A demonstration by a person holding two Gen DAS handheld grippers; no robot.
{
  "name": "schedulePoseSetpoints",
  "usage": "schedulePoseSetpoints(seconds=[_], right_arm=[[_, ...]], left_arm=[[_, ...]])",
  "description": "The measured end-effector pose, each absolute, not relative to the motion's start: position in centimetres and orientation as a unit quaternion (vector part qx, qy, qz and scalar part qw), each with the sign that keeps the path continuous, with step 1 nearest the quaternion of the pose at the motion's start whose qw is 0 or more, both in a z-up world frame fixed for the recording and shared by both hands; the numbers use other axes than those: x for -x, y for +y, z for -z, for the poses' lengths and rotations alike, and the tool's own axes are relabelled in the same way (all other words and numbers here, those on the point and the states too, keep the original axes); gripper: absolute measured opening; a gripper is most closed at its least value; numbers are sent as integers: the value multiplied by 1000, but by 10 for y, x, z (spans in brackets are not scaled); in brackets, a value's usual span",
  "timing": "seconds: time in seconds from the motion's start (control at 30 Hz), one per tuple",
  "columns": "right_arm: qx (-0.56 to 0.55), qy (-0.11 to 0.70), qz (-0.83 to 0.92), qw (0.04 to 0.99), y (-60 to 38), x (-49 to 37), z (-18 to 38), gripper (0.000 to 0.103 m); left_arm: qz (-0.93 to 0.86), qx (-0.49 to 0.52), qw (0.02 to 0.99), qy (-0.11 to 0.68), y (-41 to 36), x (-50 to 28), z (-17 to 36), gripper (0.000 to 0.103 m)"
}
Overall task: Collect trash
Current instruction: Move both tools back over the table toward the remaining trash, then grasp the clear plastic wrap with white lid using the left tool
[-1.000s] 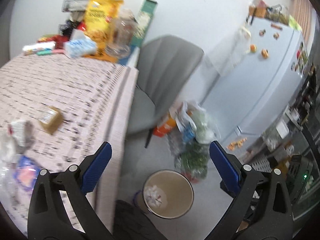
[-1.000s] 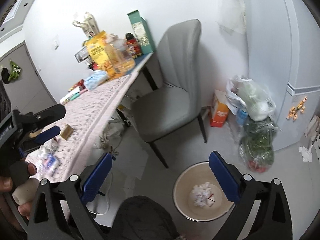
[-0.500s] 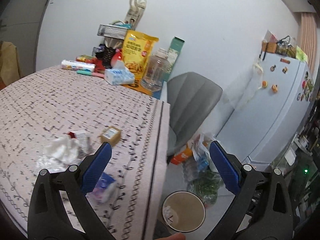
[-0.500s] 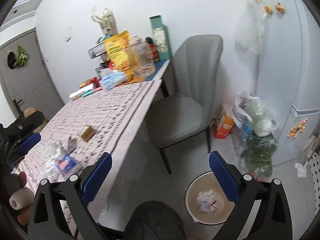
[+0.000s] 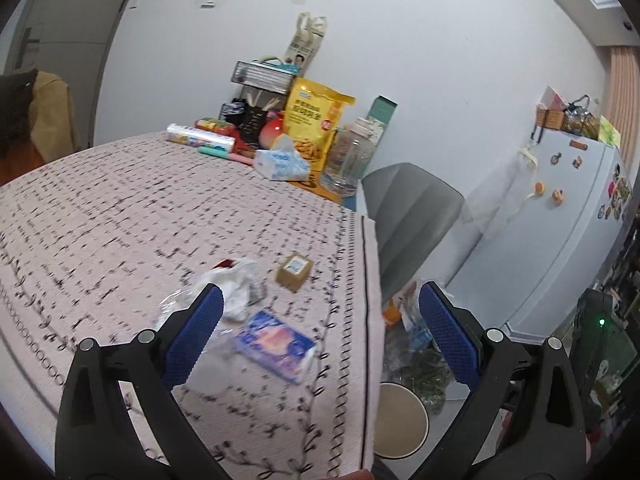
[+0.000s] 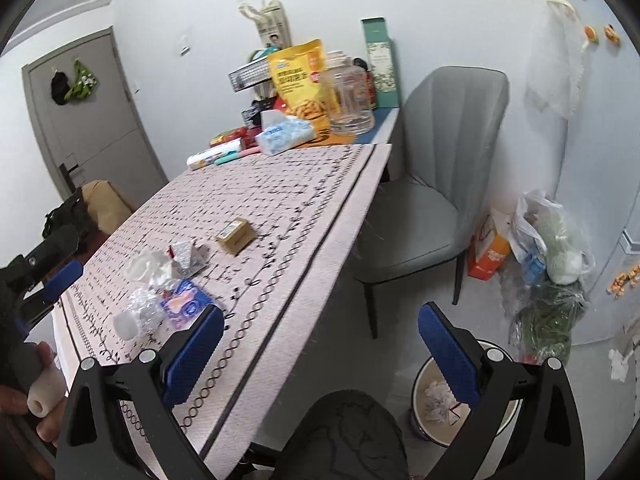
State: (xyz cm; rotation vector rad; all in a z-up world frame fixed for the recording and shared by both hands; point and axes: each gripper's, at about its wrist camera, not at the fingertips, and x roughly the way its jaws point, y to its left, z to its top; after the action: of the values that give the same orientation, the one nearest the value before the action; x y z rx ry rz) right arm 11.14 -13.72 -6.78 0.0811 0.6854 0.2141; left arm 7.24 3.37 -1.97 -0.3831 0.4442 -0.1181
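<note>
Because both grippers are empty, the risks lie in the next pick, judged here near to far.

Left gripper (image 5: 320, 336): jaws spread wide, holding nothing, poised over the trash at the near edge of the counter (image 5: 120, 208).
Right gripper (image 6: 320, 344): jaws also wide apart and empty, hanging off the counter's side, above the floor.
Trash on counter: a blue-and-pink packet (image 5: 276, 344), clear crumpled plastic (image 6: 144, 304), a white tissue wad (image 5: 236, 288) and a small brown box (image 5: 294, 271), bunched closely together.
Bin (image 6: 452, 404): on the floor below the counter's edge, with one crumpled paper already inside.
Risk, grasp: the pieces touch or overlap, so closing on one may drag a neighbour or pinch the tablecloth.
Risk, slip: thin plastic likely crushes and slides from the pads.
Risk, drop: light scraps could miss the bin; the person's dark knee (image 6: 344, 436) sits just beside it.
Risk, view: the left view is blurred, so aim is uncertain.
In the way: grey chair (image 6: 432, 184) and floor bags (image 6: 552, 248) near the bin.
Far end: tissue pack (image 5: 282, 162), yellow snack bag (image 5: 316, 124), glass jar (image 5: 346, 160); probably not trash.
</note>
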Motion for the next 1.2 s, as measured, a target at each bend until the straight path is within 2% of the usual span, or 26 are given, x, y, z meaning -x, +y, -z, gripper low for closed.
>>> schedulePoseSetpoints(seconds=[0.27, 0.53, 0.73, 0.83, 0.9, 1.03, 1.07, 1.1, 1.17, 1.2], right_arm=[[-18, 333, -144, 932, -108, -106, 71, 95], [-11, 336, -181, 924, -86, -100, 77, 95], [-2, 340, -198, 919, -81, -98, 84, 94], [-2, 343, -194, 919, -84, -101, 87, 93], [-8, 347, -191, 918, -87, -104, 90, 93], [-11, 349, -185, 919, -87, -111, 93, 89], [-8, 347, -187, 919, -85, -113, 93, 88], [-6, 347, -188, 919, -83, -115, 93, 88], [-2, 353, -198, 915, -76, -121, 96, 87], [2, 357, -203, 912, -71, -124, 98, 87]], left_arm=[[35, 197, 952, 231, 65, -51, 37, 97], [49, 201, 937, 280, 77, -51, 65, 97], [40, 206, 926, 314, 77, -64, 85, 88], [25, 207, 923, 324, 78, -73, 91, 82], [11, 207, 920, 331, 78, -79, 94, 74], [-4, 205, 920, 334, 76, -89, 98, 68], [-14, 198, 920, 339, 74, -92, 100, 61], [-23, 194, 918, 344, 74, -95, 102, 50], [-37, 200, 912, 357, 77, -98, 107, 33], [-48, 205, 910, 356, 80, -96, 107, 32]])
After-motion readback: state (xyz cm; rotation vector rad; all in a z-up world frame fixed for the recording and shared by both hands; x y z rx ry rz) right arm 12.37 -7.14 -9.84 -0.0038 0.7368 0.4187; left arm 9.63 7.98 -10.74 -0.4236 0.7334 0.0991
